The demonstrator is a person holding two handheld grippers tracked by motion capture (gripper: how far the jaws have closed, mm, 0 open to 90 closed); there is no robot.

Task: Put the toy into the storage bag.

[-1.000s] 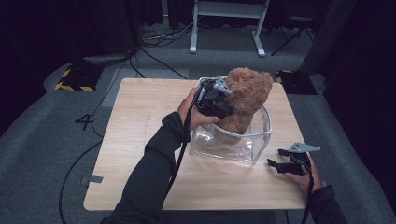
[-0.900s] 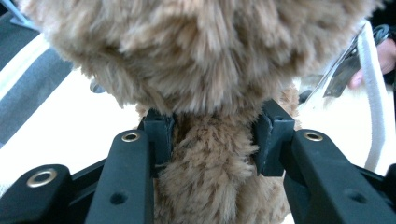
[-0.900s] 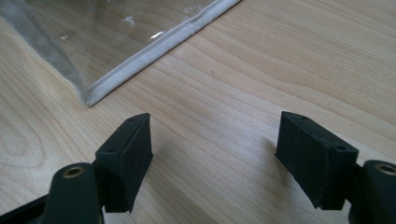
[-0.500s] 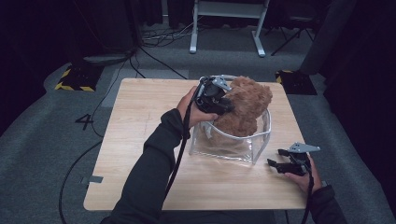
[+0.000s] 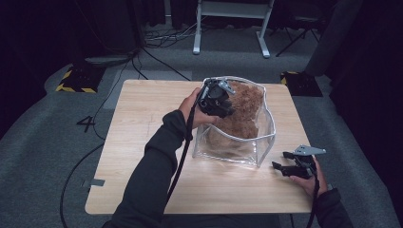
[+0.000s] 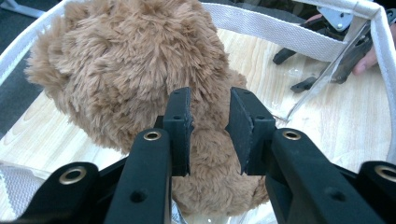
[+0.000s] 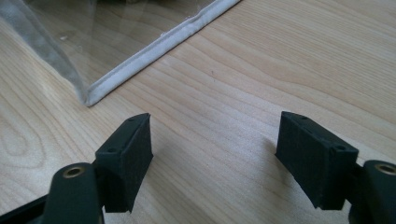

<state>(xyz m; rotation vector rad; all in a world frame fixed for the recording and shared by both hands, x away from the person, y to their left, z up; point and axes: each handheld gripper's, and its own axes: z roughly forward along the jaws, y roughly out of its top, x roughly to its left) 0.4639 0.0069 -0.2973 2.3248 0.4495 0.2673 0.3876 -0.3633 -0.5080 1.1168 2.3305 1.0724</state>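
The room is dark, a grey carpeted floor (image 5: 43, 142) running around the tabletop (image 5: 142, 142) with black cables trailing across it, a white metal stand (image 5: 230, 19) at the back, yellow-and-black striped blocks (image 5: 73, 83) to either side and a number 4 marked on the carpet; the tabletop itself is pale wood grain, bare apart from the work, which gives the bag a flat footing. On it stands a clear plastic bag (image 5: 263, 142) with white fabric edging, upright and open at the top, so it looks set to receive the brown plush bear (image 5: 242, 109), which sits inside it, its fur up near the rim. The left gripper (image 6: 209, 133) is over the bag's mouth and angled down into it, its jaws a narrow gap apart against the bear's fur; they seem to pinch a tuft, but whether they truly grip it I cannot tell. The right gripper (image 7: 224, 158) lies low on the tabletop just beside the bag's near right corner, jaws wide apart and holding nothing, probably waiting to steady the bag
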